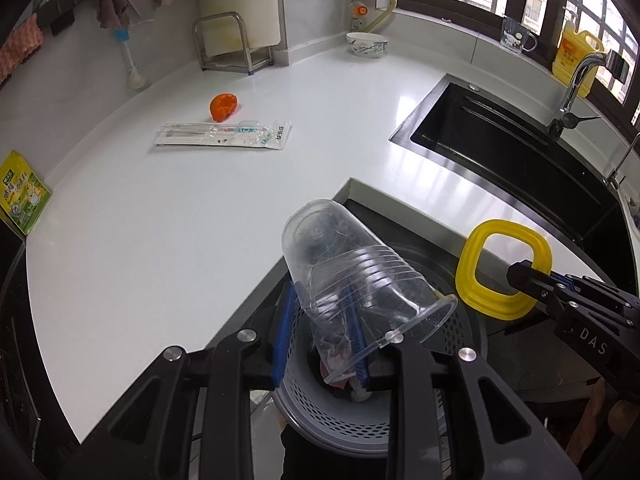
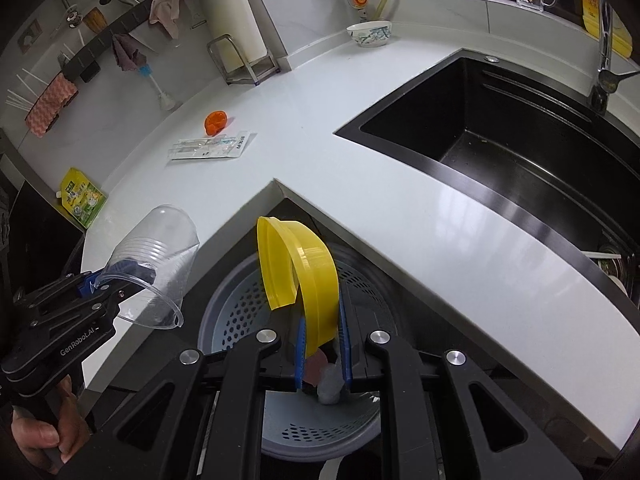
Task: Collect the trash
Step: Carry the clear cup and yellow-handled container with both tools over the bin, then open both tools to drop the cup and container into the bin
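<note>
left wrist view: my left gripper (image 1: 320,344) pinches the wall of a clear plastic cup (image 1: 352,276), one blue pad inside the cup and one outside, the cup tilted with its base toward the counter and its mouth toward the camera. it hangs over a grey perforated trash basket (image 1: 332,420) that sits below the inner corner of the white countertop (image 1: 168,208); some scraps already lie in the basket's bottom. to the right, my right gripper (image 1: 520,276) grips a yellow ring-shaped lid (image 1: 472,276) by its rim, beside the cup and above the basket's far edge. still on the counter, well apart from the basket: an orange piece of peel (image 1: 225,107), just beside it a clear toothbrush packet (image 1: 224,136), and a green-yellow sachet (image 1: 22,192) at the left edge. a black sink (image 1: 500,140) lies to the right, a patterned bowl (image 1: 367,43) by the back wall.

right wrist view: my right gripper (image 2: 323,356) is pressed nearly together on the yellow lid (image 2: 316,280), which stands on edge between the blue pads, directly above the basket (image 2: 240,312). at the left, my left gripper (image 2: 116,276) holds the cup (image 2: 160,256) over the counter's edge (image 2: 360,208), near the basket's rim; my hand (image 2: 36,436) wraps its handle. the peel (image 2: 216,121), packet (image 2: 212,147) and sachet (image 2: 82,197) remain on the counter.
</note>
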A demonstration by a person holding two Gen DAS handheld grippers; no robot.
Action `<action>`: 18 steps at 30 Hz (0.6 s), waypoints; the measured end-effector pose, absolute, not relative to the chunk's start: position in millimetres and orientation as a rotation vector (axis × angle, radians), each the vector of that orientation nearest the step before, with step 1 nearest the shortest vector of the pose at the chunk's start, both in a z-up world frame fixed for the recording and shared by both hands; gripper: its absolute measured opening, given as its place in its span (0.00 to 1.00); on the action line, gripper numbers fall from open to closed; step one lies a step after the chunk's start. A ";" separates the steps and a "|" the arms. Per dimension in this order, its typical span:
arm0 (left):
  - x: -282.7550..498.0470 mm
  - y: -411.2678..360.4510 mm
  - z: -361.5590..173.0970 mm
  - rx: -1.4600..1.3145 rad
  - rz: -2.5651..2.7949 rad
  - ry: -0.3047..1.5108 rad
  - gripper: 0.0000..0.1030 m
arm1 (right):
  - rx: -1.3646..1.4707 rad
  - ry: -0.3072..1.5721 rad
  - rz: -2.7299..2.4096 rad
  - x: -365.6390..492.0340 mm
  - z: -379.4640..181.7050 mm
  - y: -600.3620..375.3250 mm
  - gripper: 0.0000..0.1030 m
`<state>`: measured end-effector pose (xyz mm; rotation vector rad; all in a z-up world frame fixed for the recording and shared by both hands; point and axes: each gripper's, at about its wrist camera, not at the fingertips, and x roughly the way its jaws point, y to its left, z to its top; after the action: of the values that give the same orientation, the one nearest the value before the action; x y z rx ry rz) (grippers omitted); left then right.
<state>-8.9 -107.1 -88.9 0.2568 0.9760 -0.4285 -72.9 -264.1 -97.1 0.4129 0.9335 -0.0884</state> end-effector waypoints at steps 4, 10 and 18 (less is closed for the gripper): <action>-13.4 -111.3 -103.0 0.266 -0.426 1.006 0.25 | 0.410 0.963 -0.093 -79.9 -108.5 -266.0 0.13; -16.9 -110.6 -126.3 0.280 -0.410 1.054 0.25 | 0.413 1.013 -0.084 -83.3 -131.3 -262.7 0.13; -19.8 -110.5 -155.5 0.305 -0.389 1.094 0.25 | 0.422 1.093 -0.067 -77.0 -164.5 -258.7 0.13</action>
<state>-19.8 -110.5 -155.5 0.3052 1.0941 -0.3892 -77.0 -258.7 -164.6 0.4217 1.0933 -0.0668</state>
